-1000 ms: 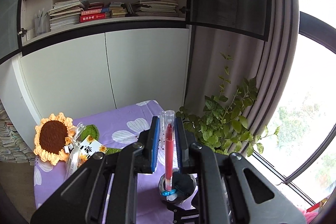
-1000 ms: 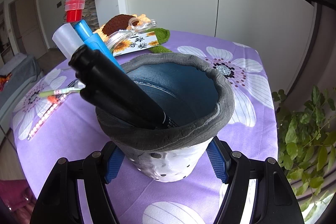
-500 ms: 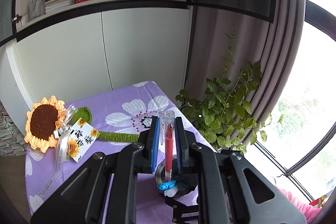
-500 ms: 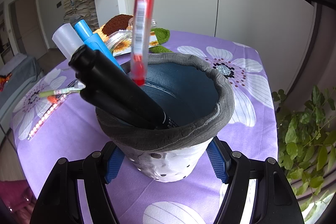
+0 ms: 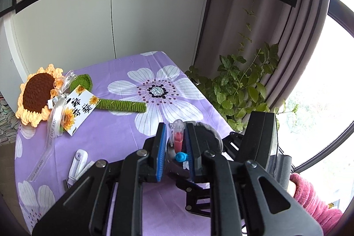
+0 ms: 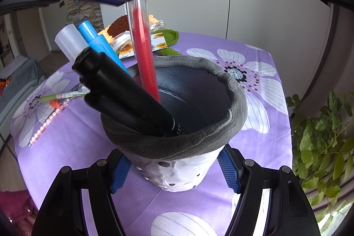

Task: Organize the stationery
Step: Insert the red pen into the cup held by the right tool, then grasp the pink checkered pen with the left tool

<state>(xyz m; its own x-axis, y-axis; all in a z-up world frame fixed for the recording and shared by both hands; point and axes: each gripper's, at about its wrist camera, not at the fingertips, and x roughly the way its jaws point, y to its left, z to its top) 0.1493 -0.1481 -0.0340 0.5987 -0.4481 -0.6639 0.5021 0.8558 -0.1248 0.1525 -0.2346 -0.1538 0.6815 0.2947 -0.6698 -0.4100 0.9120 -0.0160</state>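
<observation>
The red pen (image 6: pixel 145 52) is being lowered into the pen pot (image 6: pixel 177 141); tip now inside the rim. Left gripper (image 5: pixel 174 147) jaws are being eased apart around it; the pot is being clamped by the right gripper (image 6: pixel 174 171). Release is judged imminent.

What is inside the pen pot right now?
In the pot: black markers, a blue pen, a frosted tube and the red pen going in. Their lower ends and the pot's bottom are hidden.
</observation>
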